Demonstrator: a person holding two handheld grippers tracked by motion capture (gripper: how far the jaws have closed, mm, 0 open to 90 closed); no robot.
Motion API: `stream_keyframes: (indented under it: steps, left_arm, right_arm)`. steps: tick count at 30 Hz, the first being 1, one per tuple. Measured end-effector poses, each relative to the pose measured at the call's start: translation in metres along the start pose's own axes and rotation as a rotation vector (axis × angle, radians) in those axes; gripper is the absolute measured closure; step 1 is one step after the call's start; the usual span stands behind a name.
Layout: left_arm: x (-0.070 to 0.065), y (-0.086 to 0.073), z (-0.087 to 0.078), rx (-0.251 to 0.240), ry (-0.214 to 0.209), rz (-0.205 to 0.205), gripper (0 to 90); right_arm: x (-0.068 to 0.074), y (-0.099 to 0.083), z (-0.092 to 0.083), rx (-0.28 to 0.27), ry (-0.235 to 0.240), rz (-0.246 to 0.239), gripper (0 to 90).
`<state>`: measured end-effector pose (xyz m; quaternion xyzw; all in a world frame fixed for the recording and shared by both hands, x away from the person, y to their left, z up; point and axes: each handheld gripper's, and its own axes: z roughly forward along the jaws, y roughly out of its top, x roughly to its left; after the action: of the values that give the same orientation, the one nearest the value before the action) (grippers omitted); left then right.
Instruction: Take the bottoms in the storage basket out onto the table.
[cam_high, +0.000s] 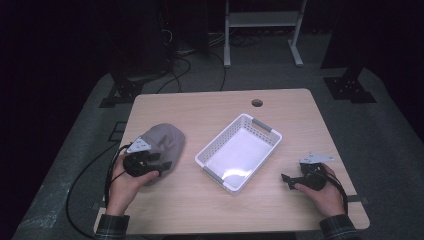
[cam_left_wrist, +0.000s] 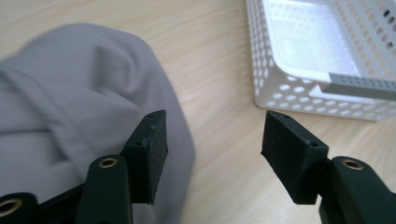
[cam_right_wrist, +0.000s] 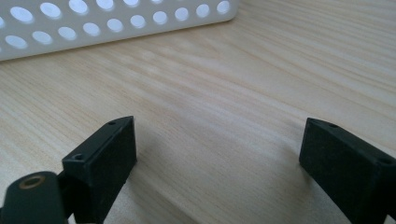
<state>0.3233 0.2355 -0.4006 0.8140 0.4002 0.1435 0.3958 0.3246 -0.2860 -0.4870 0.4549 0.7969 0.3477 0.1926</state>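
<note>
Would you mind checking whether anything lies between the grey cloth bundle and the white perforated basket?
Nothing visible does: bare wooden table separates the grey cloth bundle from the white perforated plastic basket. The left tool sits at the bundle's edge, jaws apart.

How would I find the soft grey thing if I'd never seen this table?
Start at the wooden table and find the white basket in its middle. Look to the basket's left: the grey cloth lies there in a rounded, wrinkled heap, at the left claw. It is the soft, floppy one; the basket is hard and full of holes.
</note>
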Motion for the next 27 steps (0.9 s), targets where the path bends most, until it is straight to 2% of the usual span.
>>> stream_keyframes:
  steps: [1, 6, 12, 17, 18, 20, 23, 27]
  left_arm:
    - [-0.004, -0.006, 0.005, 0.001, -0.008, 0.005, 34.1]
    - [-0.013, -0.017, 0.015, 0.018, -0.015, 0.011, 27.1]
    - [-0.024, -0.036, 0.034, 0.065, -0.015, 0.051, 19.3]
    - [-0.034, -0.044, 0.047, 0.112, -0.033, 0.110, 17.6]
    - [-0.034, -0.044, 0.047, 0.112, -0.033, 0.110, 17.6]
    - [-0.040, -0.046, 0.052, 0.131, -0.042, 0.145, 16.6]
    - [-0.041, -0.047, 0.055, 0.137, -0.047, 0.152, 16.5]
    - [-0.038, -0.053, 0.057, 0.149, -0.038, 0.172, 11.9]
  right_arm:
    - [0.000, 0.000, 0.000, 0.000, 0.000, 0.000, 9.9]
    - [0.000, 0.000, 0.000, 0.000, 0.000, 0.000, 9.9]
    - [0.000, 0.000, 0.000, -0.002, 0.000, 0.002, 10.0]
    - [0.000, -0.003, -0.003, -0.001, 0.006, -0.005, 10.3]
    - [0.000, -0.003, -0.003, -0.001, 0.006, -0.005, 10.3]
    - [-0.001, -0.003, -0.003, 0.000, 0.012, -0.011, 10.3]
    - [-0.001, -0.002, -0.003, 0.001, 0.009, -0.008, 10.4]
    - [-0.002, -0.001, -0.004, 0.000, 0.016, 0.008, 14.0]
